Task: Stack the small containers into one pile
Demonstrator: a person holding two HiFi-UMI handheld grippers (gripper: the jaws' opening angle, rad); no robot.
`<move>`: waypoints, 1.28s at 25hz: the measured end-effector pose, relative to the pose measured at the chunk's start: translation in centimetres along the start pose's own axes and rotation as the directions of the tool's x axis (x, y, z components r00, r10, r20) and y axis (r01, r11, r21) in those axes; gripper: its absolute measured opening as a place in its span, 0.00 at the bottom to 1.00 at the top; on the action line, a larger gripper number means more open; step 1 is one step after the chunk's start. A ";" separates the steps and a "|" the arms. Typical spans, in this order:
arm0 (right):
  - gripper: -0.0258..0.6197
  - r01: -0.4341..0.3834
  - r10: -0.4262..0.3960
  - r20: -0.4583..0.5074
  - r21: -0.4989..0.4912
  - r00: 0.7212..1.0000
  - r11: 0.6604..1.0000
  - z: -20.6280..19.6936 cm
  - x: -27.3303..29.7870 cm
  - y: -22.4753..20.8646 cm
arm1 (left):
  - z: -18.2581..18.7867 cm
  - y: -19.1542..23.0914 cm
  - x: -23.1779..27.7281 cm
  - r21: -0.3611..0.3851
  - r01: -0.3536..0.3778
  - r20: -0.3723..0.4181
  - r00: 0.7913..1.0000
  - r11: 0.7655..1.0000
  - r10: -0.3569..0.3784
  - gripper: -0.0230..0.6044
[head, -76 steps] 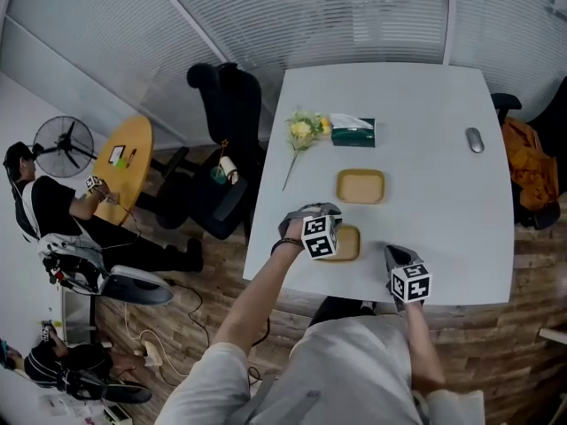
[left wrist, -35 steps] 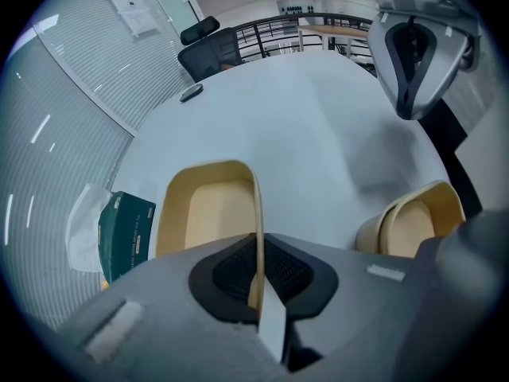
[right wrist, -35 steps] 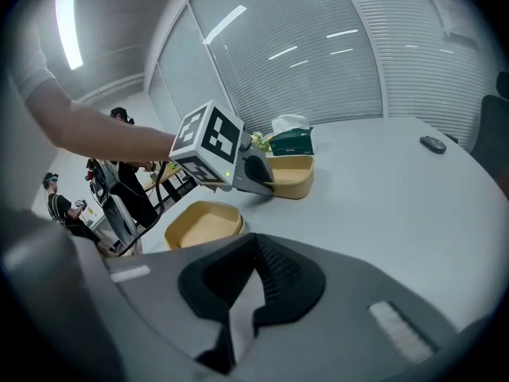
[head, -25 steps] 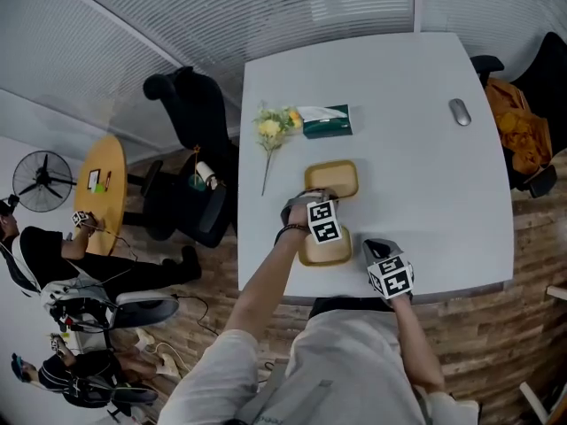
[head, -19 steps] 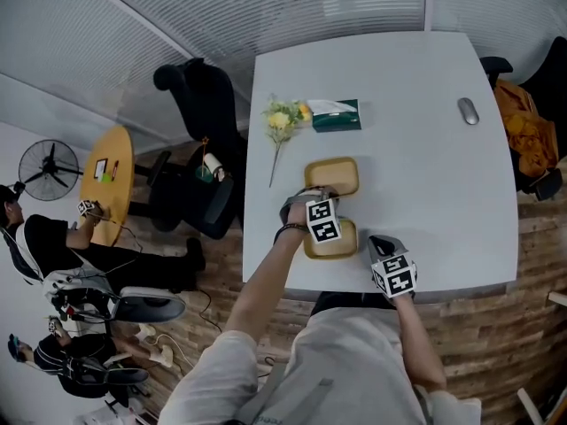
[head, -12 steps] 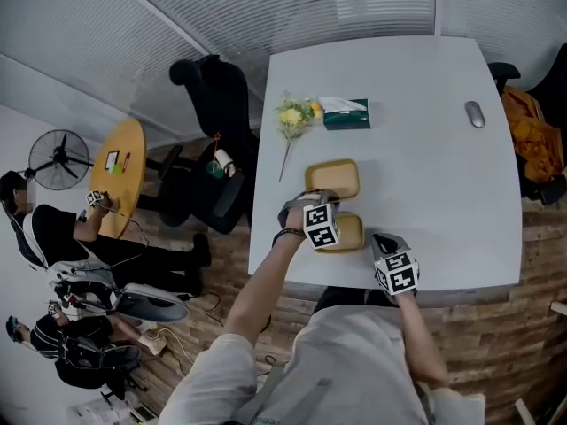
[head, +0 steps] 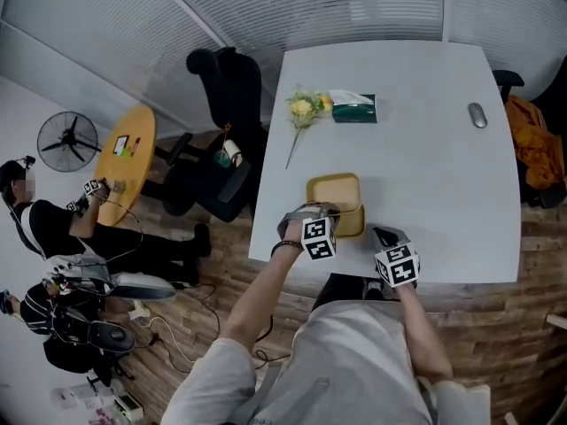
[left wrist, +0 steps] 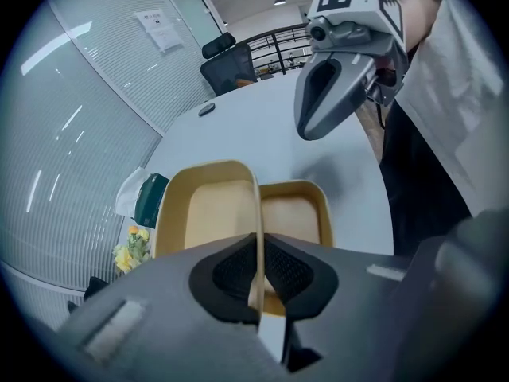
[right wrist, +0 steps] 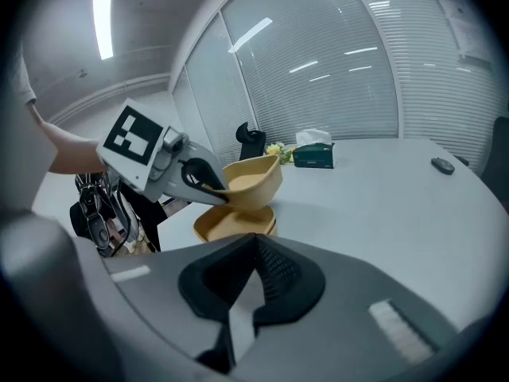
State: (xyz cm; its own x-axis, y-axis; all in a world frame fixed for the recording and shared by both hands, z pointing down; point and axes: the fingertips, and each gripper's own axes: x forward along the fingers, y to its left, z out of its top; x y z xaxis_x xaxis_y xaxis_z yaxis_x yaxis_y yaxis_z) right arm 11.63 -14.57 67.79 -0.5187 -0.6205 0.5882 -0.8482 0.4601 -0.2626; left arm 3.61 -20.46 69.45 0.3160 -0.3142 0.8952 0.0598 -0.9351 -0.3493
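One tan container [right wrist: 250, 183] is pinched by its rim between the left gripper's [left wrist: 256, 286] jaws and held tilted just above the second container [right wrist: 231, 223] on the table [head: 425, 149] — not yet nested. The right gripper [right wrist: 246, 293] is kept aside, jaws pressed together on nothing — lowering and release are judged still to be done.

Your left tongs [left wrist: 254, 291] are matt grey plastic with black ribbed pads [left wrist: 229, 273]. The raised container [left wrist: 208, 209] looks smooth, matt tan plastic; the worktop [head: 425, 140] smooth and pale, the floor [head: 505, 326] wood plank.
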 end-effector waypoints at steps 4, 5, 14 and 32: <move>0.04 -0.001 0.001 -0.006 -0.002 1.000 1.000 -0.5 -0.6 0.1 | -0.1 -2.3 -0.1 0.012 0.008 -0.005 1.000 1.000 -0.008 0.06; 0.04 -0.004 0.004 -0.008 -0.007 1.000 1.000 -0.6 -0.7 0.2 | -0.1 -2.7 -0.2 0.016 0.009 -0.006 1.000 1.000 -0.009 0.06; 0.04 0.000 0.000 -0.007 0.002 1.000 1.000 -1.2 -1.8 0.4 | -0.2 -5.3 -0.7 0.039 0.037 -0.026 0.999 0.999 -0.036 0.06; 0.04 0.018 -0.018 0.001 0.028 1.000 0.999 -1.9 -2.6 -0.3 | -0.6 -7.6 0.1 0.009 0.114 -0.020 0.993 0.993 -0.114 0.07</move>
State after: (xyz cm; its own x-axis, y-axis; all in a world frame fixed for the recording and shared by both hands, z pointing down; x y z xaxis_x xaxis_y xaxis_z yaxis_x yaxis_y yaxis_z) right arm 13.47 -11.91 67.79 -0.5033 -0.6293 0.5922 -0.8601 0.4308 -0.2732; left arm 2.63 -13.48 72.33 0.2880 -0.2088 0.9346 0.1037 -0.9634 -0.2472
